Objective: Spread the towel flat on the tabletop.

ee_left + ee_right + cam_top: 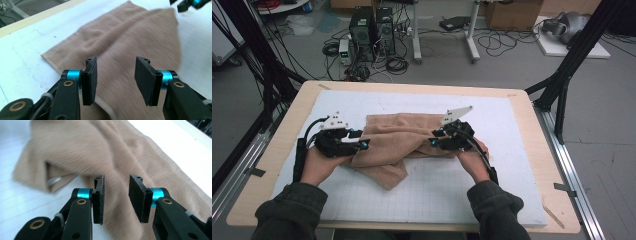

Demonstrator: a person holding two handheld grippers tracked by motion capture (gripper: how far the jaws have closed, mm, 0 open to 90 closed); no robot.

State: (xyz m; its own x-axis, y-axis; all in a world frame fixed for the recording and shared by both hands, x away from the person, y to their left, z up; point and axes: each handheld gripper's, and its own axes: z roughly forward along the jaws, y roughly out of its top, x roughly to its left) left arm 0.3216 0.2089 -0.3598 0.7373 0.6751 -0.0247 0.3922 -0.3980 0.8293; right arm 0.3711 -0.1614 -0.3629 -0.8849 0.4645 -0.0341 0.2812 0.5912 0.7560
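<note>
On the white, faintly gridded foam mat (492, 195) that covered the pale wooden table (542, 150), a tan towel (399, 137) lay rumpled between the person's two hands, one corner flopped toward the near edge. At the left side of the table, the left gripper (362, 143) hovered at the towel's left end; in the left gripper view its jaws stood moderately apart, the flat black foam pads (91, 80) facing each other with nothing between them and the cloth (130, 45) lying loose below. The pads looked matte and slightly rough, slab-shaped, mounted on bright turquoise metal collars and glossy black arms with brass-coloured rivets. The towel itself was soft and short-piled, its ribbed nap blurred in that view, with a hemmed edge running along its far side. In the middle of the table the cloth bunched into long soft folds, one layer lapped over another. At the right end, the right gripper (434, 142) sat just above the fabric, a grey three-cornered plate standing up from its top and a black cable trailing back along the wrist. Its jaws stood parted too, somewhat narrower by the look of the right gripper view, the pads (98, 198) clear of the towel (120, 150) and gripping nothing; a folded-under flap with a pale hem showed to their left.
</note>
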